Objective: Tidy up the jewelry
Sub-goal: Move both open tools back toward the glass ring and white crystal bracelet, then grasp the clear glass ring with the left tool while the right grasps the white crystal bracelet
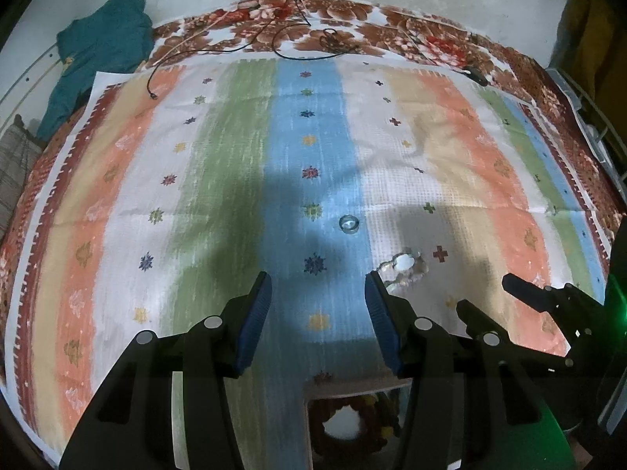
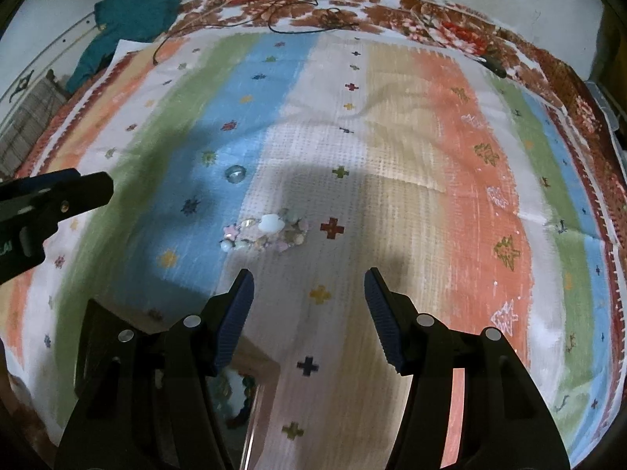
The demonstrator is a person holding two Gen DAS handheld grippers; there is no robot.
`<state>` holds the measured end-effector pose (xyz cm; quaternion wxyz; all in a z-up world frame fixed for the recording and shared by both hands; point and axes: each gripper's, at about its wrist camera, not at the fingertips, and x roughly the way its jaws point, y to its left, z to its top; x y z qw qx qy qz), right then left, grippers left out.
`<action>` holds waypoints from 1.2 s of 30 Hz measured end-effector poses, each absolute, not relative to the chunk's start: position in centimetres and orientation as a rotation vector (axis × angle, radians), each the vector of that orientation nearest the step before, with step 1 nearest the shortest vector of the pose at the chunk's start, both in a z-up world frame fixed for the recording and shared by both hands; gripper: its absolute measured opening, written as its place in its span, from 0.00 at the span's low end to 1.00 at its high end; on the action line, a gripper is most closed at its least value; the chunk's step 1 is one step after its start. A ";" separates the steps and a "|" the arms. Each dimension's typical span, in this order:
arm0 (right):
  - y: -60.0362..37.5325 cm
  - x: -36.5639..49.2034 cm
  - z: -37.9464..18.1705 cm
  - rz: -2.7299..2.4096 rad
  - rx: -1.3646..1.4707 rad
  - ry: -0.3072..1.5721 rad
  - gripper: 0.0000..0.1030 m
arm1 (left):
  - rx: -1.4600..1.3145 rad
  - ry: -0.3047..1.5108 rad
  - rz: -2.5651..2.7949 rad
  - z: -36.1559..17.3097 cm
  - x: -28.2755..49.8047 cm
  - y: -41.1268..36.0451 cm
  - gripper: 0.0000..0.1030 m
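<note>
Both grippers, left point(image 1: 318, 323) and right point(image 2: 309, 319), fingers spread, empty. Beaded bracelet point(image 2: 266, 233) lies on striped bedspread point(image 2: 411, 164) just ahead; small clear ring point(image 2: 235, 174) beyond. Bracelet looks light, floppy, slippery; pinch across the band.

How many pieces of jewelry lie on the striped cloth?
2: a small clear ring on the blue stripe, and a pale beaded bracelet on the white stripe beside it. Others may be hidden below the grippers.

A home bedroom — a bed point(image 1: 521, 62) under a floral sheet and a striped cloth point(image 1: 219, 180), a teal garment point(image 1: 106, 47) crumpled at its far left corner — against a plain wall.
</note>
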<state>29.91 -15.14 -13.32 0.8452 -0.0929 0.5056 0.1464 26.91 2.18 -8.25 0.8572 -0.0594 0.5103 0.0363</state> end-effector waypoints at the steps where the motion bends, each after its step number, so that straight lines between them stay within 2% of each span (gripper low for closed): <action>1: -15.1 30.1 -13.4 0.308 -0.197 1.067 0.57 | -0.124 1.076 0.073 -8.4 27.1 2.2 0.48; 36: -14.4 35.9 -18.5 0.350 -0.201 1.151 0.57 | -0.080 1.168 -0.018 -15.4 35.1 1.6 0.48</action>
